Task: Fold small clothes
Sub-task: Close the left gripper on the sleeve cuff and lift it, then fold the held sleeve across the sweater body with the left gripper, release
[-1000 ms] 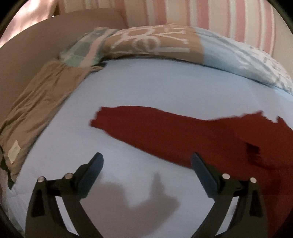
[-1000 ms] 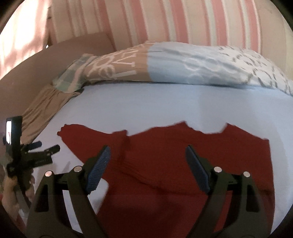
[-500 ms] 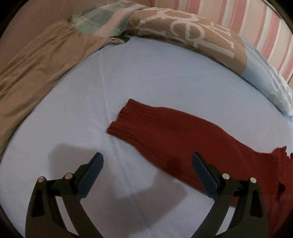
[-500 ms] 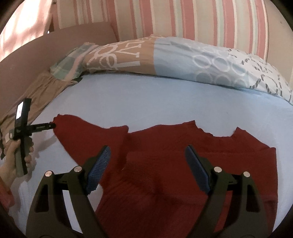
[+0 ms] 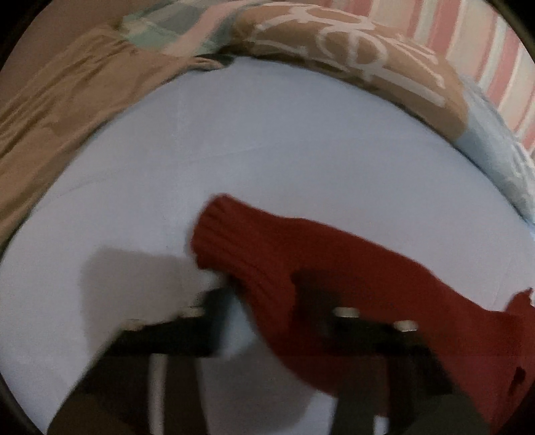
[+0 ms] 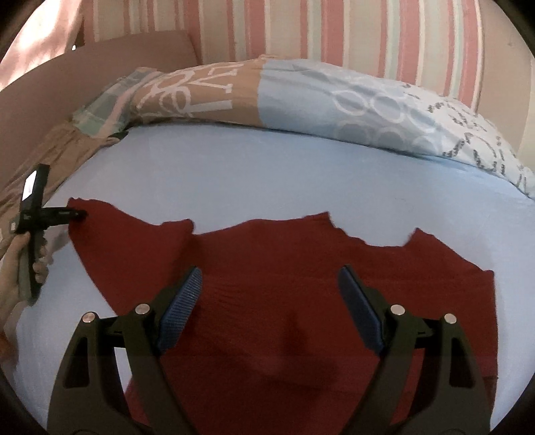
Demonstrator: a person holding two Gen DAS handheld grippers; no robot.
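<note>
1. Red knit sweater (image 6: 301,284): lies flat on the light blue sheet (image 6: 234,174), body spread wide across the near half of the bed, neckline toward the pillow. 1 sleeve (image 5: 301,254) stretches out toward the bed's left side, and its ribbed cuff (image 5: 220,227) is the farthest point.

2. Left gripper (image 5: 260,294): blurred in its own view. Its jaws have just been closing, and the cuff end of the sleeve sits between the 2 fingers. In the right wrist view the same tool (image 6: 78,214) shows its narrowed tip touching the sleeve's end. Whether the pads actually press the knit cannot be told through the blur.

3. Left hand (image 6: 20,264): wraps the tool's handle at the left edge of the right wrist view.

4. Right gripper (image 6: 271,291): jaws stand wide apart above the sweater's body, blue ribbed pads (image 6: 182,301) facing each other, with nothing between them but the cloth lying below. It holds nothing.

5. Pillow (image 6: 267,100): long, patchwork print in tan, pale blue and white, lying along the far edge of the sheet.

6. Tan fabric (image 5: 57,110): bunched along the sheet's left side, well apart from the sweater.

7. Striped wall (image 6: 334,30): pink, cream and pale green bands behind the pillow.
</note>
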